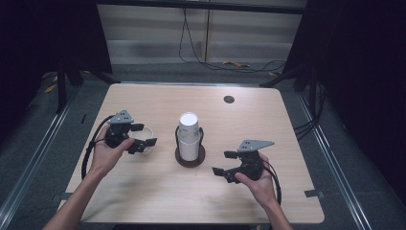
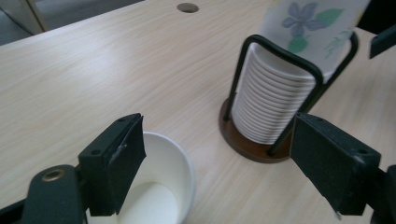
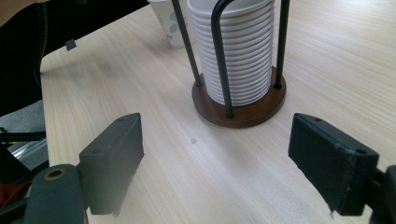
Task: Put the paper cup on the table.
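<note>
A tall stack of white paper cups [image 1: 189, 134] stands in a black wire holder on a round brown base [image 1: 190, 159] at the table's middle. A single paper cup [image 1: 150, 134] stands upright to its left. My left gripper [image 1: 142, 135] is open at that cup. In the left gripper view the cup [image 2: 163, 186] sits under the left jaw with its mouth up, and the right jaw is well clear of it, near the stack [image 2: 271, 102]. My right gripper [image 1: 222, 163] is open and holds nothing, right of the holder and aimed at the stack [image 3: 236, 51].
The light wooden table [image 1: 268, 124] has a round cable hole [image 1: 229, 99] at the back right. Bare wood lies in front of the holder and along the near edge. Cables trail on the floor behind the table.
</note>
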### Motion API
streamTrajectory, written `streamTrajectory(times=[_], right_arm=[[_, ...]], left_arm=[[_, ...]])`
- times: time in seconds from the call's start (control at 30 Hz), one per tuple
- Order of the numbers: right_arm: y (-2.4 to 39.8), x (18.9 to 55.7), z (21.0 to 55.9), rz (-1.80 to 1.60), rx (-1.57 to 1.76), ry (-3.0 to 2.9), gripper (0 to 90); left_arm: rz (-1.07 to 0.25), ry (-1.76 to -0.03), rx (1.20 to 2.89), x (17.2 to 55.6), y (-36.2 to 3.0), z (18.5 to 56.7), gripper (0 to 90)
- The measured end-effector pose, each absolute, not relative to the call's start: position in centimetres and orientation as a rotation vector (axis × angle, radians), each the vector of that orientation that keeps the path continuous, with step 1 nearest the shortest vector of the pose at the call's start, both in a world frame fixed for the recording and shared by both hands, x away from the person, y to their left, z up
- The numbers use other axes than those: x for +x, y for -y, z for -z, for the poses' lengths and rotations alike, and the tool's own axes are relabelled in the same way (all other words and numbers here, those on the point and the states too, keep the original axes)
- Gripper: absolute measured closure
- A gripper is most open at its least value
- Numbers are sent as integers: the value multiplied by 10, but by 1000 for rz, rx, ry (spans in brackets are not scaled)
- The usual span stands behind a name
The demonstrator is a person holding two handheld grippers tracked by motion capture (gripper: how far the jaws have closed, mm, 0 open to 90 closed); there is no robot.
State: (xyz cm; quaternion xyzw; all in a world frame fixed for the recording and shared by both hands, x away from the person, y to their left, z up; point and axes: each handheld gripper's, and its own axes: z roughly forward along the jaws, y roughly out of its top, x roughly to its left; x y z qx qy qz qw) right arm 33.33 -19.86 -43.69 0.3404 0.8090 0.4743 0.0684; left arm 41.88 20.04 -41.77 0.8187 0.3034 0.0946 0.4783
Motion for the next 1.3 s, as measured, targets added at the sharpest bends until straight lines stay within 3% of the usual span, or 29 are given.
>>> streamTrajectory(times=[0.37, 0.93, 1.3], right_arm=[[198, 332, 439, -1404, 1036, -2425, 182], [199, 332, 438, -1415, 1045, -2411, 182], [197, 330, 445, -1401, 1046, -2431, 182]], left_arm=[[-229, -691, 1985, 392, -195, 423, 180], [-242, -760, 1969, 355, -198, 452, 180], [-150, -747, 1990, 343, -188, 472, 180]])
